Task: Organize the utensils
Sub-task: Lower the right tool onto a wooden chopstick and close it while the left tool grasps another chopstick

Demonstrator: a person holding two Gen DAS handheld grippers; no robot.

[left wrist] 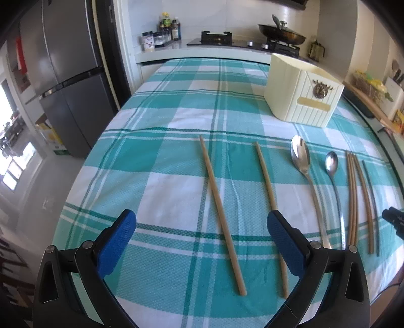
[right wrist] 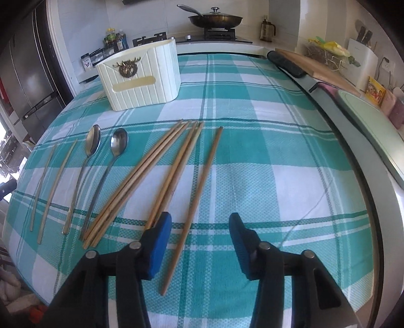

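Wooden chopsticks and two metal spoons lie in a row on a teal-and-white checked tablecloth [left wrist: 161, 176]. My left gripper [left wrist: 202, 222] is open low over the cloth. One chopstick [left wrist: 222, 214] lies between its blue pads without touching them, and a second chopstick [left wrist: 265, 181] runs under the right pad. My right gripper [right wrist: 200, 222] is open with a single chopstick [right wrist: 202, 191] lying between its fingers, untouched. To its left lie a chopstick pair [right wrist: 174, 174], a chopstick bundle [right wrist: 136, 186], and the spoons [right wrist: 120, 142] [right wrist: 93, 141]. A cream utensil holder [right wrist: 141, 80] [left wrist: 303, 93] stands behind them.
Behind the table a counter carries a stove with a lidded pan [right wrist: 214, 19] and spice bottles [left wrist: 161, 35]. A grey fridge [left wrist: 70, 75] stands to the left. A wooden cutting board [right wrist: 318, 65] and a knife block [right wrist: 361, 58] line the right side past the table edge.
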